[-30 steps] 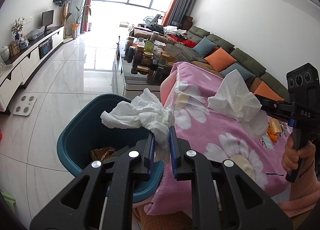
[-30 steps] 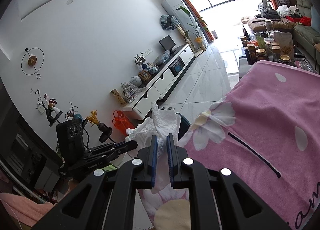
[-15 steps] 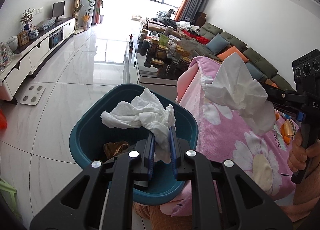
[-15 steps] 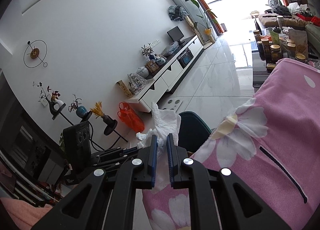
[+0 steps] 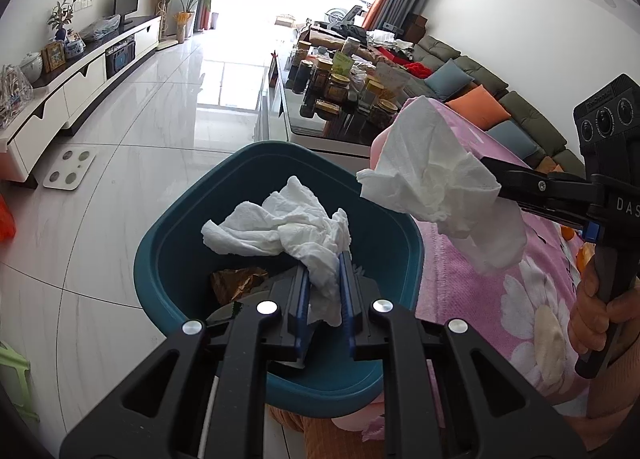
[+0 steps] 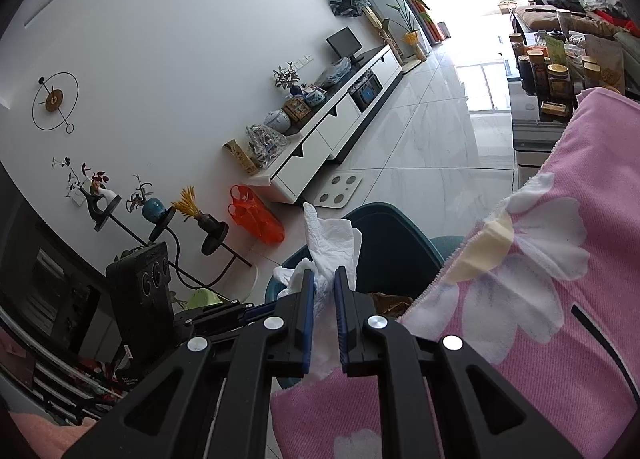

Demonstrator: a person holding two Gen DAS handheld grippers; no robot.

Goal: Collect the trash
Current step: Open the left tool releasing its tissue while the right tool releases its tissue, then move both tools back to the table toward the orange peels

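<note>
My left gripper [image 5: 324, 263] is shut on a crumpled white tissue [image 5: 280, 227] and holds it over the open teal trash bin [image 5: 160, 259]. A brown wrapper [image 5: 236, 279] lies inside the bin. My right gripper [image 6: 322, 279] is shut on a second white tissue [image 6: 330, 243]; in the left wrist view that tissue [image 5: 432, 179] hangs at the bin's right rim, over the edge of the pink flowered cloth [image 5: 500, 291]. The bin [image 6: 392, 243] also shows in the right wrist view, just beyond the cloth's edge [image 6: 540, 259].
A glass coffee table [image 5: 320, 123] crowded with jars stands behind the bin. A sofa with cushions [image 5: 480, 99] runs along the right wall. A white TV cabinet [image 5: 80, 75] lines the left wall, with a bathroom scale [image 5: 70, 167] and an orange bag [image 6: 256, 215] on the floor.
Both grippers have moved toward the bin, each holding its tissue. The left tissue now hangs over the bin's opening, and the right tissue has reached the bin's right rim.
</note>
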